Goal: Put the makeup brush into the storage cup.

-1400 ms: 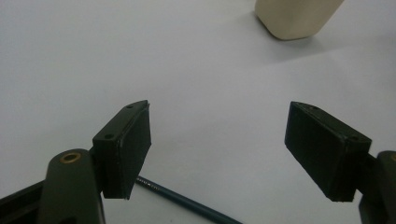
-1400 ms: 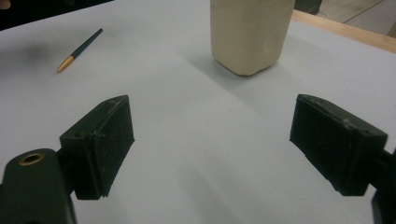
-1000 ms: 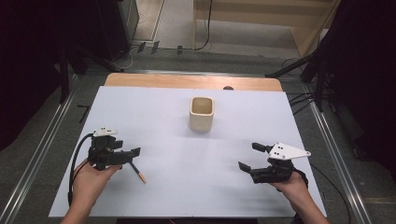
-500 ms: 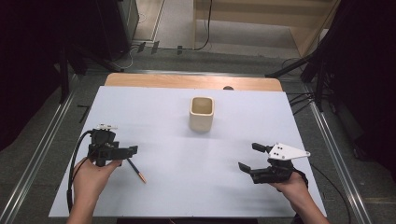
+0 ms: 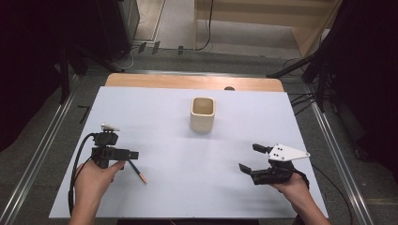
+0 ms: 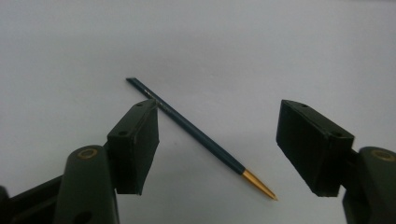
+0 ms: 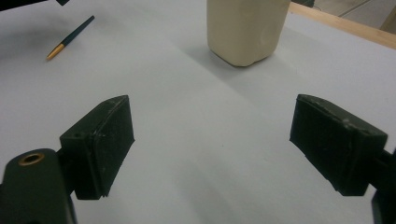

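place: lab | signs: white-topped table (image 5: 155, 112), dark curtains (image 5: 28, 61), floor cables (image 5: 300, 98), metal rails (image 5: 335, 140)

Looking along my left gripper (image 6: 217, 149), I see its two black jaws standing wide apart, having just been closing a little. Between them, flat on the white table (image 6: 261, 51), lies a dark blue pencil (image 6: 196, 133) with a gold tip. Its blunt end passes behind the left-hand jaw, while the gold tip points down toward the right-hand one. Neither pad presses on it.
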Action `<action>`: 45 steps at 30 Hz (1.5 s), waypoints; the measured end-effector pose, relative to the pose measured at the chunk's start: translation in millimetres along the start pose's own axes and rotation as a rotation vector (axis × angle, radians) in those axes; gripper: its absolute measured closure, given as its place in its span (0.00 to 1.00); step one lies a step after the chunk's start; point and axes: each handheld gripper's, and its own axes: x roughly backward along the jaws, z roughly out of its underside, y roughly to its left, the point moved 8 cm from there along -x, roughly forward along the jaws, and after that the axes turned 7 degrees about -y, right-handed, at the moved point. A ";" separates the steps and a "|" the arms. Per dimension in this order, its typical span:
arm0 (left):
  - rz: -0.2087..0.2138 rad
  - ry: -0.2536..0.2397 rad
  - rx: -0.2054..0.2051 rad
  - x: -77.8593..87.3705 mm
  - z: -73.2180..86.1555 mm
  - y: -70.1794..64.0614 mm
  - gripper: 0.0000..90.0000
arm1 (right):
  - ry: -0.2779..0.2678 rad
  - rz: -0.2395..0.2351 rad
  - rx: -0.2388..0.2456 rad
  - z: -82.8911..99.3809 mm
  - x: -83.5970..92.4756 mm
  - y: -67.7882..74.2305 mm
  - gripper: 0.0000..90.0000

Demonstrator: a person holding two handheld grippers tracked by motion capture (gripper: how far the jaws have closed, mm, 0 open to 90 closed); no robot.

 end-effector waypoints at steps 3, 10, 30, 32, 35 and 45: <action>-0.008 -0.008 0.022 -1.6 -0.9 -1.1 0.36 | -0.001 -0.001 0.003 -0.3 -0.4 0.7 0.16; -0.019 -0.028 0.079 -7.0 -1.9 -7.4 0.38 | 0.007 0.001 0.006 0.4 -1.8 1.9 0.16; -0.110 0.021 0.227 -18.5 10.5 -10.5 0.38 | 0.034 0.011 0.047 0.2 -7.6 4.1 0.16; -0.088 0.036 0.251 -21.2 15.0 -11.0 0.38 | 0.031 0.013 0.047 -0.6 -6.7 4.1 0.16; -0.108 0.065 0.255 -24.0 19.6 -10.5 0.37 | 0.030 0.015 0.049 -0.7 -5.9 4.4 0.16; -0.193 0.102 0.275 -31.3 22.8 -5.1 0.38 | 0.030 0.024 0.068 -0.6 -4.8 5.1 0.16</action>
